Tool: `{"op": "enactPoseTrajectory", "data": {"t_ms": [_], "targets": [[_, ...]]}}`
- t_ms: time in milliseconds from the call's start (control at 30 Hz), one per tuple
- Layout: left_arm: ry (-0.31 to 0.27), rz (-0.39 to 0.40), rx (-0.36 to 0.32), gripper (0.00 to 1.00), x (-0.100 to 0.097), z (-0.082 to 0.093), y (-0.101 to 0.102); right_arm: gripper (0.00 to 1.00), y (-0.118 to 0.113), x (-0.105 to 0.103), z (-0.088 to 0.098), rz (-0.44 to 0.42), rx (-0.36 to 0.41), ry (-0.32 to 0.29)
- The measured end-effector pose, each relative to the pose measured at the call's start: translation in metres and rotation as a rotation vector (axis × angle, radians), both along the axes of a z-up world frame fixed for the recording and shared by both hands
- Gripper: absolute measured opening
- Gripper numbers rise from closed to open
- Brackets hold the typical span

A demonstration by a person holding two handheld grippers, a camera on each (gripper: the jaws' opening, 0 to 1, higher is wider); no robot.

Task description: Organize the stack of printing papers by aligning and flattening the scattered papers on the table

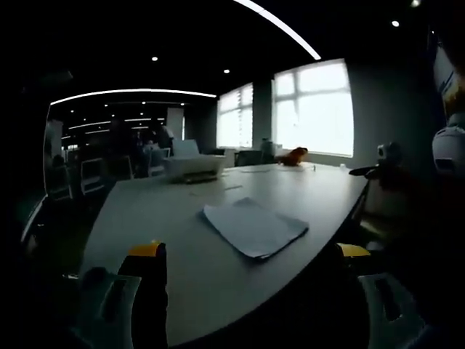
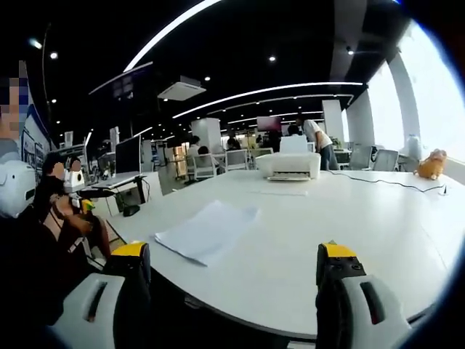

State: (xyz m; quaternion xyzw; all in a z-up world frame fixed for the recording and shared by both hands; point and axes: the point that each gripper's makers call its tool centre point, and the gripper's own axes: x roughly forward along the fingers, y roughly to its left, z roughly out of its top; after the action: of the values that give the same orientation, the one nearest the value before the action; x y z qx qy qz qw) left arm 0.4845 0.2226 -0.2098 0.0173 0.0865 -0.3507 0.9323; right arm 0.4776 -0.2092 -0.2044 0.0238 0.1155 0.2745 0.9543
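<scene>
No text, label, brand, number or sign can be read in either view. The papers (image 2: 207,231) near the table's (image 2: 363,240) front edge look blank in the right gripper view, and in the left gripper view they (image 1: 254,227) show no legible print either. The printer (image 2: 289,166) toward the far edge bears no mark that can be made out. A screen (image 2: 267,123) hanging well behind it is lit, but whatever it carries is too small and blurred to read.
</scene>
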Motion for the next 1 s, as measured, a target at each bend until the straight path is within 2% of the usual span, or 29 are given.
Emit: {"op": "enactPoseTrajectory", "data": {"t_ms": [1000], "targets": [[0.004,0.001,0.004,0.97,0.0003,-0.0039,-0.0011,0.9,0.0016,-0.0016,0.0019,-0.005,0.0,-0.005]]}}
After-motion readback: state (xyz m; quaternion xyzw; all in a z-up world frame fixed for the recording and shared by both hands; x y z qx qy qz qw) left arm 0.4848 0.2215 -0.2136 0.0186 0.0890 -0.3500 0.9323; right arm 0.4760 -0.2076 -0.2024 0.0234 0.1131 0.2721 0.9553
